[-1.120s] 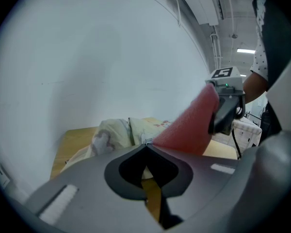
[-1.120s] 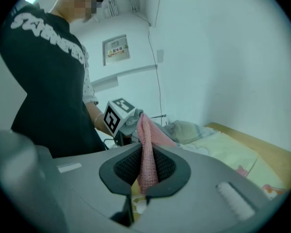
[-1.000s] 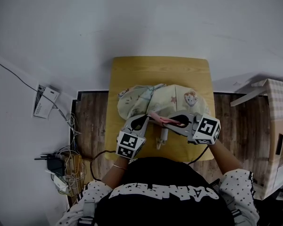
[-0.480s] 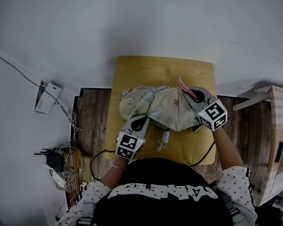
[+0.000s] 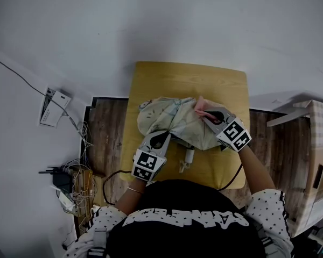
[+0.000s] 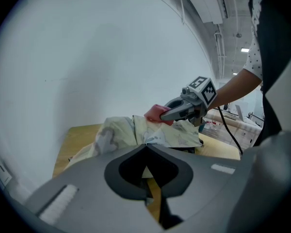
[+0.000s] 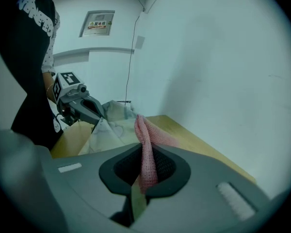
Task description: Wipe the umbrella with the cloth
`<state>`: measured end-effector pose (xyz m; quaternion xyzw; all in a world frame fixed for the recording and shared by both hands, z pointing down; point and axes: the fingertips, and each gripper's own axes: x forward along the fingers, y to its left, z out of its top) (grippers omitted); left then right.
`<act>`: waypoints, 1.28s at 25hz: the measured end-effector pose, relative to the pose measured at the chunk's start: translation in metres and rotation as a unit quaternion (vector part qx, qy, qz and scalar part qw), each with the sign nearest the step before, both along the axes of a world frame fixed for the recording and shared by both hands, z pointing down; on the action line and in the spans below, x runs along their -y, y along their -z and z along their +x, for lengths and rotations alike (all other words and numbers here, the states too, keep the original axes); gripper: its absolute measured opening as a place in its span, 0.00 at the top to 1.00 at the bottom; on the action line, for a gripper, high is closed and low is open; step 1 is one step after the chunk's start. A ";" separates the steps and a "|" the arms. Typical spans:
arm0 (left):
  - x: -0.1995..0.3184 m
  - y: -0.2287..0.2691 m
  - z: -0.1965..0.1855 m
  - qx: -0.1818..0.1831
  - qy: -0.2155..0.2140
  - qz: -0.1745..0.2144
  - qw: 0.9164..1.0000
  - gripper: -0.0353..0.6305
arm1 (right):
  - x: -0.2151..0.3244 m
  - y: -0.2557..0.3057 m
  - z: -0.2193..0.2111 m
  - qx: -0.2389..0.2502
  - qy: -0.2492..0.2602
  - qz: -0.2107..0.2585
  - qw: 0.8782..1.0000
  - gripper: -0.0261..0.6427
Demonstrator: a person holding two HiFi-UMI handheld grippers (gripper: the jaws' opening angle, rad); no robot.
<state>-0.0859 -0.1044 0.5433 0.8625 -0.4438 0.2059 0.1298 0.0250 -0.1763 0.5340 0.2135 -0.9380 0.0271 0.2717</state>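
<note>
A folded umbrella [image 5: 175, 120] with pale patterned fabric lies on a small wooden table [image 5: 183, 77], its handle [image 5: 185, 160] pointing toward me. My left gripper [image 5: 162, 137] is shut on the near left edge of the umbrella [image 6: 150, 132] fabric. At the canopy's far right side my right gripper [image 5: 203, 113] is shut on a pink cloth [image 5: 199, 107], which rests against the fabric. In the right gripper view the pink cloth [image 7: 146, 149] hangs pinched between the jaws, with the umbrella [image 7: 111, 125] and the left gripper [image 7: 87, 108] beyond. The left gripper view shows the right gripper [image 6: 182, 111] and the cloth [image 6: 157, 113].
A white wall stands just behind the table. On the floor at left lie a tangle of cables and a power strip [image 5: 70, 187] and a white box [image 5: 54, 109]. A cardboard box [image 5: 317, 165] stands at right.
My right gripper has carried the pink cloth from near the handle out to the canopy's far right, then a little left and down onto the fabric. The left gripper stayed put.
</note>
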 end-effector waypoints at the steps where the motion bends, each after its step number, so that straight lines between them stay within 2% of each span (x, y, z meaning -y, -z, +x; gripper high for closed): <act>1: 0.000 0.000 0.000 0.000 0.000 0.000 1.000 0.94 | -0.004 -0.003 -0.001 -0.005 0.004 -0.003 1.000 0.91; 20: 0.000 0.004 -0.001 0.006 -0.014 0.010 1.000 0.94 | -0.067 -0.021 -0.008 -0.002 0.017 -0.050 0.999 0.91; 32: -0.002 0.003 -0.004 -0.001 -0.013 0.010 1.000 0.94 | -0.123 -0.037 -0.024 -0.023 0.090 -0.082 0.992 0.91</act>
